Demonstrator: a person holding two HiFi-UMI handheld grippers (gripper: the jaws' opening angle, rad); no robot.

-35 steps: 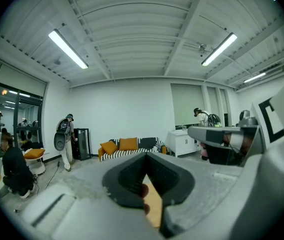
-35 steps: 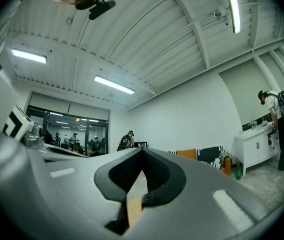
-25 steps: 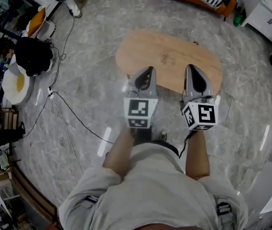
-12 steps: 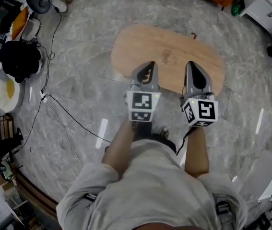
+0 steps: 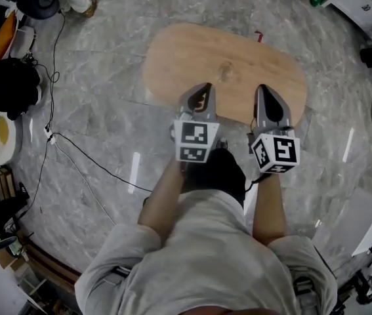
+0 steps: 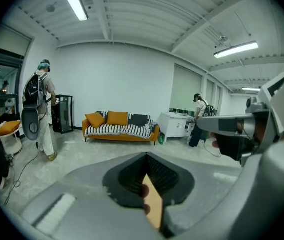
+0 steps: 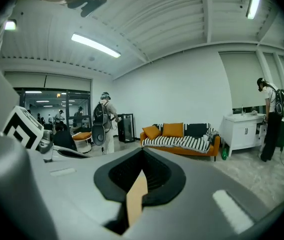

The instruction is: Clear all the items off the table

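Note:
The oval wooden table (image 5: 186, 51) lies bare in the head view, with only a dark knot (image 5: 224, 71) in its top. A small red thing (image 5: 259, 37) sits at its far edge. My left gripper (image 5: 202, 90) hangs over the table's near edge, shut and holding nothing. My right gripper (image 5: 263, 90) is beside it, also shut and holding nothing. In the left gripper view the left gripper (image 6: 147, 156) points level into the room, and a sliver of wood shows under its jaws. The right gripper view shows the right gripper (image 7: 143, 153) the same way.
Cables (image 5: 87, 156) trail over the marble floor to the left, near a black seat (image 5: 8, 84). A striped orange sofa (image 6: 119, 126) and a white cabinet (image 6: 174, 124) stand at the far wall. One person with a backpack (image 6: 41, 109) stands left, another (image 6: 200, 119) right.
The head view has drifted, so the table sits a little nearer and the floor clutter slid left. Both grippers keep their place and stay shut.

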